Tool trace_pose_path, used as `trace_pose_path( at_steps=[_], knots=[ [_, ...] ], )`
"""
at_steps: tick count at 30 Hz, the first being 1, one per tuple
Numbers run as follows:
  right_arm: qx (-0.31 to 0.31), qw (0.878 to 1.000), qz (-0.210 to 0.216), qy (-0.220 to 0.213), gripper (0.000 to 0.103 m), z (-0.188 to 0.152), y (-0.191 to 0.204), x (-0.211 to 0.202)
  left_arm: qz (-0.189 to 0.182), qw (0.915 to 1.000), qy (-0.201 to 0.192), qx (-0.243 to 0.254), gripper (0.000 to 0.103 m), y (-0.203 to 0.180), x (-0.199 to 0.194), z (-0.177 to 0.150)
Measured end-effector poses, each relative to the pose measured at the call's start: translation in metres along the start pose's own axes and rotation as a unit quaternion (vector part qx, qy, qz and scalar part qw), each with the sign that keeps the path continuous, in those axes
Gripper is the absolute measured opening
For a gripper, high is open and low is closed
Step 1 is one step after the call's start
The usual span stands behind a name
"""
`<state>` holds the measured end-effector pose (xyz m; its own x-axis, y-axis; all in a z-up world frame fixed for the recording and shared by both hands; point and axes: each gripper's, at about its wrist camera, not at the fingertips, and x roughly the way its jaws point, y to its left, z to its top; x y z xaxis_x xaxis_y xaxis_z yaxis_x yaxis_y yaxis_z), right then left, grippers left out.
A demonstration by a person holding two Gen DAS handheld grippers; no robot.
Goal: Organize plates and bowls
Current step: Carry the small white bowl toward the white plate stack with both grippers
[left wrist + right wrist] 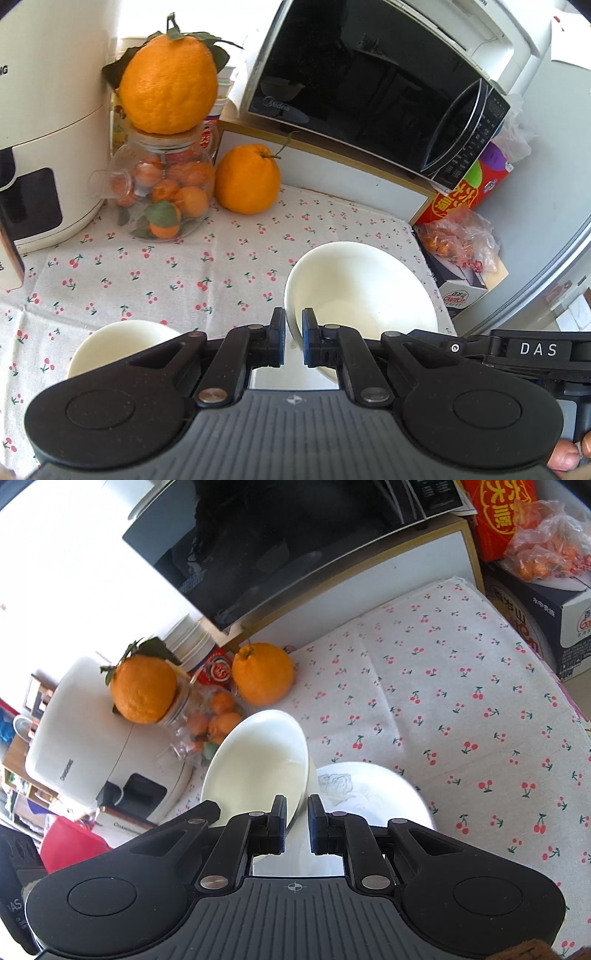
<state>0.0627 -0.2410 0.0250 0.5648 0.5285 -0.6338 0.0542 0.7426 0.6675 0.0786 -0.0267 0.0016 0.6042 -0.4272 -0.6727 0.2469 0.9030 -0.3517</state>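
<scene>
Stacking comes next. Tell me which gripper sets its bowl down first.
Probably right: the right gripper pinches a tilted bowl by the rim above the rose plate. The left gripper holds a white bowl beside, not over, the second bowl.

Left claw nearly closed, pads pinching thin rim of white bowl, tilted. Right claw same narrow gap, clamped on rim of tilted white dish. Both pointing forward and down.
</scene>
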Motion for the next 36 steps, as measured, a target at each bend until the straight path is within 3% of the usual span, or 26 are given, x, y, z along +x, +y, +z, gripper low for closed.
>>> trace_pose_path(
  at_steps=[5, 19, 36],
  knots=[
    [-0.046, 0.999, -0.001, 0.016, 0.014, -0.014, 0.030, 0.018, 0.008, 0.9999, -0.004, -0.008, 0.008, 0.029, -0.018, -0.002],
    [-0.092, 0.993, 0.020, 0.064, 0.015, -0.041, 0.093, 0.060, 0.049, 0.9983, -0.002, -0.032, 0.009, 0.086, -0.058, -0.015],
    [-0.128, 0.985, 0.001, 0.112, 0.015, -0.066, 0.108, 0.082, 0.066, 0.9967, 0.044, -0.016, 0.011, 0.106, -0.054, -0.035]
  ],
)
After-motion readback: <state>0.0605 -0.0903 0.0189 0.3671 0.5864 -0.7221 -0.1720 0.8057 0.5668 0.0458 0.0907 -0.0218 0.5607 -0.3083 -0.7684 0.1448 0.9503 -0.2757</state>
